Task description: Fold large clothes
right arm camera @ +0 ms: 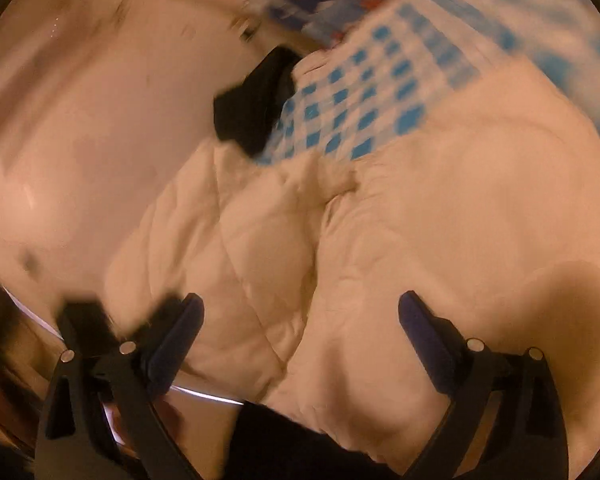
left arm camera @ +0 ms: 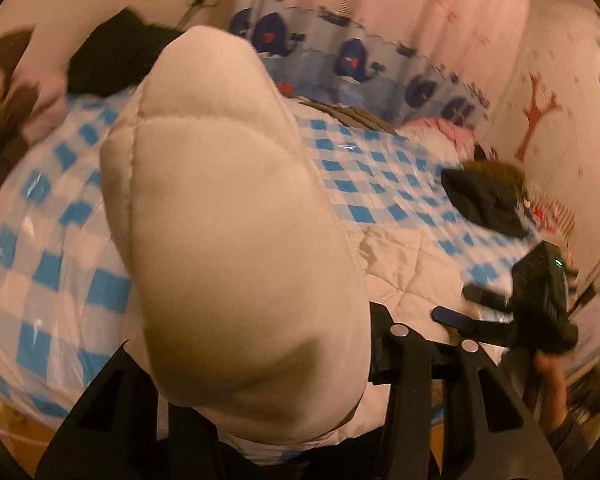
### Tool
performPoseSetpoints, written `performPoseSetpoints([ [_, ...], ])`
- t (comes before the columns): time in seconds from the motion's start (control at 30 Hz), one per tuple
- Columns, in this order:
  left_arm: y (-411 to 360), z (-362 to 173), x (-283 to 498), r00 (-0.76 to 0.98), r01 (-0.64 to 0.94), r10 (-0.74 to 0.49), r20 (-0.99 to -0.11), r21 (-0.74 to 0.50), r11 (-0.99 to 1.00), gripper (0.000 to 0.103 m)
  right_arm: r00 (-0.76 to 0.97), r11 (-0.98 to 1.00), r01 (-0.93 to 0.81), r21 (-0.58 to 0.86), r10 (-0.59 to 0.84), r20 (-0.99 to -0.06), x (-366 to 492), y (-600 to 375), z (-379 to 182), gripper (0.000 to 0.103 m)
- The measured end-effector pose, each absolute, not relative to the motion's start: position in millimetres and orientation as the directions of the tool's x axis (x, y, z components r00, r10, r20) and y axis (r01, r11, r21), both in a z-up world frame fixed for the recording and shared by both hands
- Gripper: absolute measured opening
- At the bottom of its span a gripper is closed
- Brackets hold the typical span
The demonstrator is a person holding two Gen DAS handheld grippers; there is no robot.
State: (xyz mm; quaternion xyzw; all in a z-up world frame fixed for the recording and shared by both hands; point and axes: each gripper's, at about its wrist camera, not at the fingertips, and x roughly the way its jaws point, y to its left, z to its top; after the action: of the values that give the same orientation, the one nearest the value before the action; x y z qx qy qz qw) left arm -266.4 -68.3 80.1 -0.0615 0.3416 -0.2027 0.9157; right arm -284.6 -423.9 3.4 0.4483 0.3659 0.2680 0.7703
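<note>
Clamping cream quilted coat (left arm camera: 228,208): left gripper (left arm camera: 260,392); right gripper (right arm camera: 300,344) jaws apart, empty above coat.

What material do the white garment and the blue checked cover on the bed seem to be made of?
White garment: probably padded, quilted fabric with a matte finish; stitched seams divide puffy panels, like a down jacket. Blue checked cover: it looks like thin glossy plastic or plastic-wrapped cloth, because bright glare streaks and crinkles show on it.
</note>
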Motion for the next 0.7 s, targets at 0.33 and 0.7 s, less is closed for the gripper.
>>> performPoseSetpoints([
  [0.33,-172.3,100.8,-290.7,0.675,0.487,-0.398,-0.621,-0.03,0.873,0.041,0.588,-0.011,-0.13,0.992,0.804,0.086,-286.1,-471.5,-17.5,0.096],
  [0.7,-308.6,42.1,-334.5,0.676,0.649,-0.332,-0.658,0.32,0.69,0.044,0.632,0.009,-0.111,0.994,0.772,0.064,-285.0,-542.1,-1.6,0.096],
])
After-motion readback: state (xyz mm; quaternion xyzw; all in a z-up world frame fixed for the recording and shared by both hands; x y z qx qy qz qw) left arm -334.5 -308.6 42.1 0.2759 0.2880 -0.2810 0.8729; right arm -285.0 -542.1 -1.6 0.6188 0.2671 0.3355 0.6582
